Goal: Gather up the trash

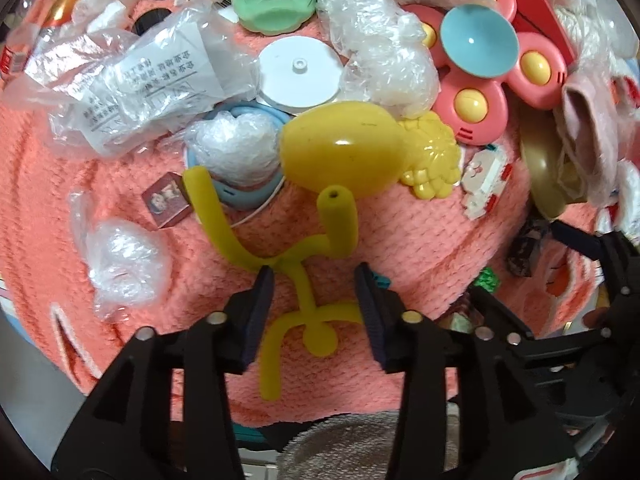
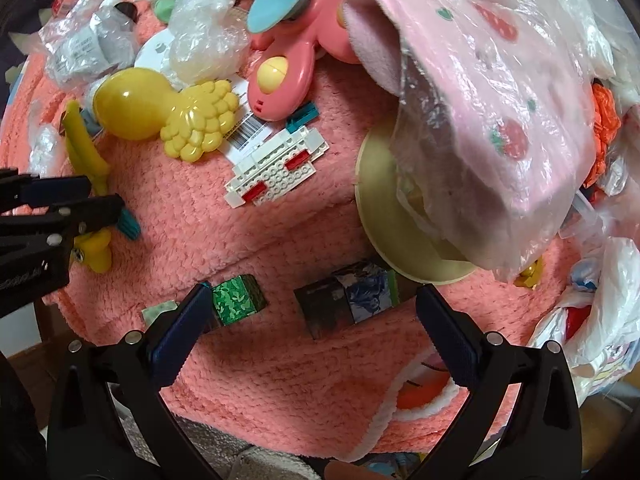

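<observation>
Crumpled clear plastic wraps lie on a pink knitted blanket (image 1: 400, 240): one at the left (image 1: 120, 264), one in a blue ring (image 1: 236, 152), a large one at the back (image 1: 380, 52). A clear bag with printed paper (image 1: 132, 80) lies back left. My left gripper (image 1: 314, 296) is open, its fingers on either side of a yellow bendy figure (image 1: 304, 296). My right gripper (image 2: 316, 316) is open, low over the blanket, with a dark picture cube (image 2: 344, 300) between its fingers. The left gripper (image 2: 104, 200) shows at the left edge of the right wrist view.
Toys crowd the blanket: a yellow maraca (image 1: 344, 152), a pink spinner (image 1: 480, 64), a white brick plate (image 2: 276, 168), a green cube (image 2: 236, 298). A pink cloth in plastic film (image 2: 480, 100) lies over a beige disc (image 2: 384, 220). White plastic bags (image 2: 600, 320) sit at the right.
</observation>
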{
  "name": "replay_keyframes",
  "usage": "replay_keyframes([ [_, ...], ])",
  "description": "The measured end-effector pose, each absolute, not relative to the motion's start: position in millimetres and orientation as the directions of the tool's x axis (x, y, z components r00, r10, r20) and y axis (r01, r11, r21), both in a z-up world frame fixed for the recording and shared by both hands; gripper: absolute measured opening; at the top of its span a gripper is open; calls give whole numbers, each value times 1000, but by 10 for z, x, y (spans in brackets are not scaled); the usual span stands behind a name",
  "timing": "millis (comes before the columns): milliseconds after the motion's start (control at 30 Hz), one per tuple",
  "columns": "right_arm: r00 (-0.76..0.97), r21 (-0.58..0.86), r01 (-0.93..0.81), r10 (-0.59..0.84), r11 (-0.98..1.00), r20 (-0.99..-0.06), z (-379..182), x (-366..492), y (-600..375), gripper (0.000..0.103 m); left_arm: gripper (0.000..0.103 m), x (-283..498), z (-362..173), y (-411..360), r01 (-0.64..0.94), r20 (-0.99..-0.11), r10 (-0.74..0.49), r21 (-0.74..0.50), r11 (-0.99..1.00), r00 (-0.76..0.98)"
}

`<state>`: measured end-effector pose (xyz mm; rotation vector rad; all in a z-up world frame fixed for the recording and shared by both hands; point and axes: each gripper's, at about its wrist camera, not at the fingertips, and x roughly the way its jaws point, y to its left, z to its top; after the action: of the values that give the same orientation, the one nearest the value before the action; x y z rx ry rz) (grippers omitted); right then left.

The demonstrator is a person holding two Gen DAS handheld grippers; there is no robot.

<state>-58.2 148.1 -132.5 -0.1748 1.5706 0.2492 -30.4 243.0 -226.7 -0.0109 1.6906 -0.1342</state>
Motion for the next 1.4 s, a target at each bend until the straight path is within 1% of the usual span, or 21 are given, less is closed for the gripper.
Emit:
replay_keyframes([
  [33,-15,48,-262,45,964,-999,-1335,-565,1483,100,66,-301,-2284,2425,67,-985,-113,-123,990,-129],
  [67,-12,45,-259,43,965,-999,-1339,-571,1480,100,71,-299,-2313,2399,73,-981,-142,-152,986,-133],
  [100,-12,44,-258,42,965,-999,-1356,-540,1480,100,73,-305,-2337,2358,89,-982,-134,-146,985,-133],
  [167,-13,41,-254,39,966,-999,-1366,-523,1473,100,74,-334,-2358,2270,111,-988,-96,-110,988,-122],
  [200,-14,41,-254,39,966,-999,-1379,-490,1487,100,77,-344,-2372,2229,115,-989,-84,-97,989,-118],
  [233,-16,41,-253,38,967,-999,-1381,-479,1488,100,82,-354,-2386,2185,117,-990,-82,-96,989,-117],
  [267,-17,40,-257,36,965,-999,-1394,-459,1493,100,85,-363,-2395,2139,117,-989,-88,-101,988,-116],
  [300,-16,39,-261,36,965,-999,-1388,-465,1493,100,92,-366,-2423,2115,111,-988,-107,-120,987,-114],
  [333,-13,40,-261,38,964,-999,-1378,-479,1498,100,95,-368,-2436,2094,108,-986,-120,-132,985,-113],
  [667,2,49,-232,50,972,-999,-1353,-545,1426,100,95,-424,-2605,1820,64,-994,-56,-62,996,-95],
  [867,23,27,-187,32,982,-999,-1385,-440,1344,100,94,-308,-2603,1891,19,-991,-100,-102,995,-95],
  [933,-51,28,-192,19,981,-999,-1578,-343,1304,100,85,-312,-2588,1903,10,-992,-86,-87,996,-89],
  [1067,-74,62,-195,49,979,-996,-1587,-269,1241,100,84,-280,-2617,1968,1,-987,-123,-124,992,-104],
  [1133,-73,57,-199,43,978,-996,-1600,-250,1236,100,74,-270,-2600,2010,-27,-988,-124,-122,992,-96],
  [1200,-71,49,-203,35,978,-997,-1601,-229,1233,100,74,-262,-2572,2024,-28,-990,-113,-110,993,-85],
  [1300,-77,47,-204,32,978,-997,-1587,-197,1217,100,74,-227,-2609,2052,-29,-987,-127,-125,992,-102],
  [1400,-76,42,-210,27,977,-997,-1529,-176,1217,99,74,-135,-2585,2211,-42,-993,-94,-91,995,-75],
])
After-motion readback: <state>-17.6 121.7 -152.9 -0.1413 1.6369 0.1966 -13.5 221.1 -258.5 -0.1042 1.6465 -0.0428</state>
